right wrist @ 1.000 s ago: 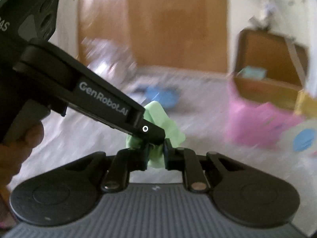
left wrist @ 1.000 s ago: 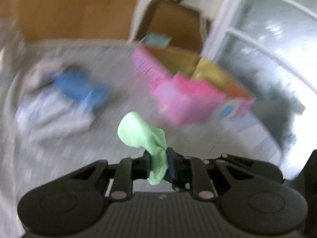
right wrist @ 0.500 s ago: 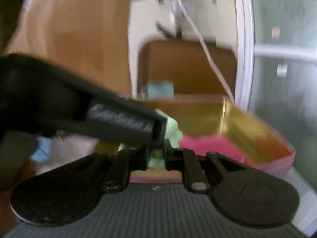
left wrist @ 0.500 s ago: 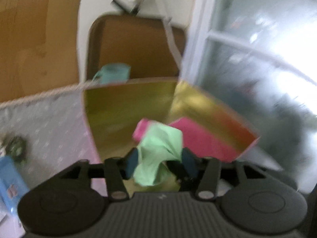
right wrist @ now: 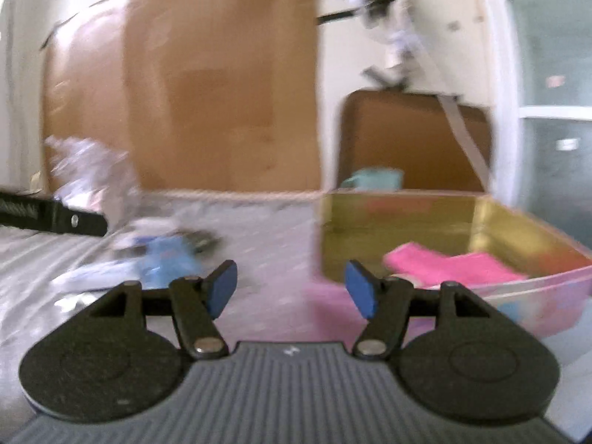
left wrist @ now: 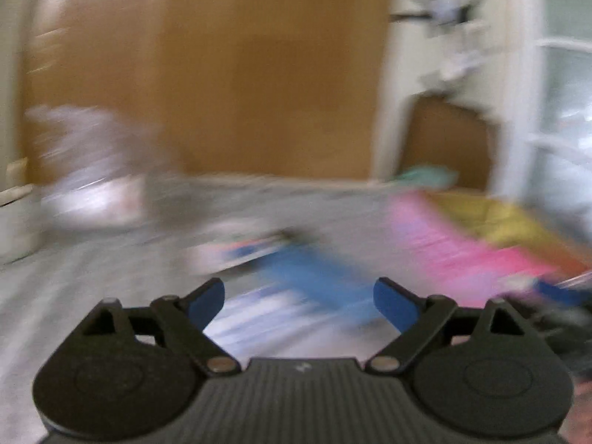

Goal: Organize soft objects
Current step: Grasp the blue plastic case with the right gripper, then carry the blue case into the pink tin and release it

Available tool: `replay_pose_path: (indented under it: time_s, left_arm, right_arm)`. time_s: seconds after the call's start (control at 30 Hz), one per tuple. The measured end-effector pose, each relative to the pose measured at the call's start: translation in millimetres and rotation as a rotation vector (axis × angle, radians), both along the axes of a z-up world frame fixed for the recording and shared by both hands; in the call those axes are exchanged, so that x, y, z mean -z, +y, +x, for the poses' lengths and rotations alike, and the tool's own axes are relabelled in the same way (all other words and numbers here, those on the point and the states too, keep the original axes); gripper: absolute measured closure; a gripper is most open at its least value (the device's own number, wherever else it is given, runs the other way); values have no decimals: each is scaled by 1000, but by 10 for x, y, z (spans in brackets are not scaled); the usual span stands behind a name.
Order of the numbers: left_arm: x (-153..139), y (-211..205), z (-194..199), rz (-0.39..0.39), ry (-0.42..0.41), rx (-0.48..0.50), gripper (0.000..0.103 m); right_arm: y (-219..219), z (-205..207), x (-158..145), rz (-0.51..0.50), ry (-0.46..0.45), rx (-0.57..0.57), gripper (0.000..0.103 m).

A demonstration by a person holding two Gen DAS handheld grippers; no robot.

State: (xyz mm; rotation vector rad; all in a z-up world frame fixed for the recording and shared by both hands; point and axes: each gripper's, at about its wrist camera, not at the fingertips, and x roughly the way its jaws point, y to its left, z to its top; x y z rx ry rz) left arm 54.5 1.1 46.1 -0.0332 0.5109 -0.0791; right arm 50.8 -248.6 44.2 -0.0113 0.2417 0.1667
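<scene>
Both views are motion-blurred. My left gripper (left wrist: 299,303) is open and empty above the grey bed sheet, facing a blue soft item (left wrist: 310,277) in a small pile. My right gripper (right wrist: 291,288) is open and empty, left of the pink box (right wrist: 547,296) with a gold inside. A pink cloth (right wrist: 455,264) lies in that box. The box also shows at the right of the left wrist view (left wrist: 481,255). The blue item and white cloths (right wrist: 162,255) lie left of the right gripper. The left gripper's finger (right wrist: 55,218) pokes in at the left. The green cloth is out of sight.
A large brown cardboard sheet (right wrist: 207,85) leans on the wall behind the bed. A smaller open cardboard box (right wrist: 414,140) with a teal item (right wrist: 377,179) stands behind the pink box. A crumpled clear plastic bag (right wrist: 92,170) lies at the back left. A window is at the right.
Both grippers held the green cloth over the pink box; now both are open and empty. The left gripper has swung back left toward the pile on the bed.
</scene>
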Motion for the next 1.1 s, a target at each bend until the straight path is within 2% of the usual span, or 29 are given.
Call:
replay_pose_path:
  time_s: [0.07,0.1,0.2,0.27,0.43,0.57,0.6,0.67,0.73,0.8,0.93,1.1]
  left_arm:
    - [177,276,56,75,65,-137,16]
    - [260,414,54,84,90,-182,17]
    - [395,652,-44,63,95,-222,18]
    - [359,714,-89,1,63,-204,15]
    - [364,626,-85,12,29,-175,15]
    - [364,639,-75,0,18,-161,15]
    - [360,639,-84,-4,15,-158,15]
    - [358,656,-76,-9,13,-153,15]
    - [354,655,-83,-12,12,-155,15]
    - [350,665,-86,-14,11,-152,15]
    - [349,651,-92,-10,11,-153,14]
    - [363,591,-81,19,39,-144,13]
  right_arm:
    - [177,19,14,0,42,-64,34]
    - [256,52,23,8,66,-98,34]
    - [476,182,42,64,180,-178,34]
    - [648,237,57,66,204,-214,34]
    - [1078,558,52,8,244,-276,32]
    - [1217,861,73,-48,211,-160,23]
    - [1211,953,111,-48,241,-148,25]
    - [1148,1100,185,2,314,-157,39]
    - [1090,1164,238,37,382,-217,43]
    - [1047,1098,230,36,396,-248,46]
    - [964,785,160,-24,355,-255,46]
    - [607,147,133,-47,331,-249,46]
